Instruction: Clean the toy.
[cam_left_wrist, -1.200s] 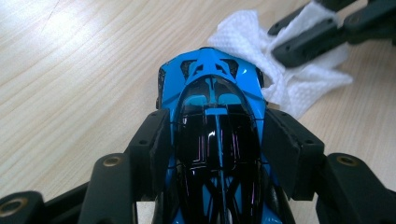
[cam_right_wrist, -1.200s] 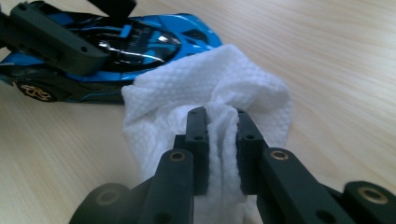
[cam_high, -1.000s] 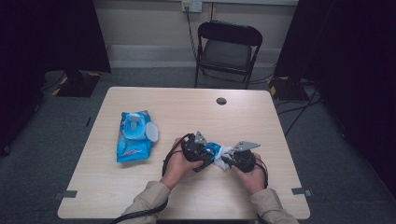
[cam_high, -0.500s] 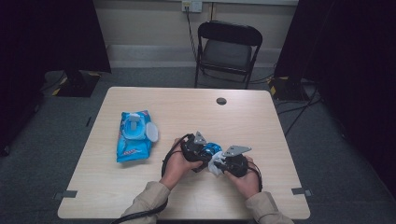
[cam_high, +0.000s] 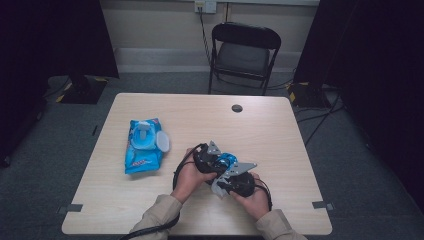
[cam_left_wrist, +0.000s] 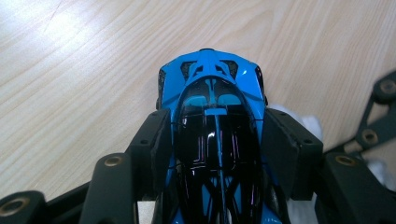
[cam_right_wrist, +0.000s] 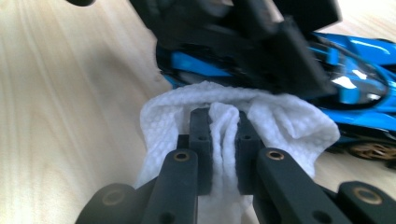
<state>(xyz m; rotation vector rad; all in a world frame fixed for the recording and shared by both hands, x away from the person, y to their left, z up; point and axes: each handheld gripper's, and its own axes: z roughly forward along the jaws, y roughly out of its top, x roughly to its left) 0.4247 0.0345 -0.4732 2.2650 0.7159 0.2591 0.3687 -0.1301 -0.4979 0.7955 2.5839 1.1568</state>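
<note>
- Here, the left gripper (cam_high: 220, 161) clamps its two black jaws on the flanks of a glossy blue-and-black model sports car (cam_left_wrist: 215, 135), one pad against each side of the cabin.
- In the left gripper view, the car's long axis runs along the jaws; the tapered blue end points away from the camera, over the pale wood-grain table (cam_left_wrist: 84, 70).
- In the high view, the car (cam_high: 227, 160) sits at the near middle of the table (cam_high: 200, 120), between the two hands, its long axis slanting across the tabletop.
- The right gripper (cam_right_wrist: 219, 133) has its jaws pinched together on a crumpled white textured wipe (cam_right_wrist: 285, 123), a fold of which is trapped between the pads.
- The wipe touches the car's side (cam_right_wrist: 355, 79), just below the left gripper's jaw.
- A blue soft pack of wipes with an open white lid (cam_high: 145, 145) lies well apart, toward the table's left.
</note>
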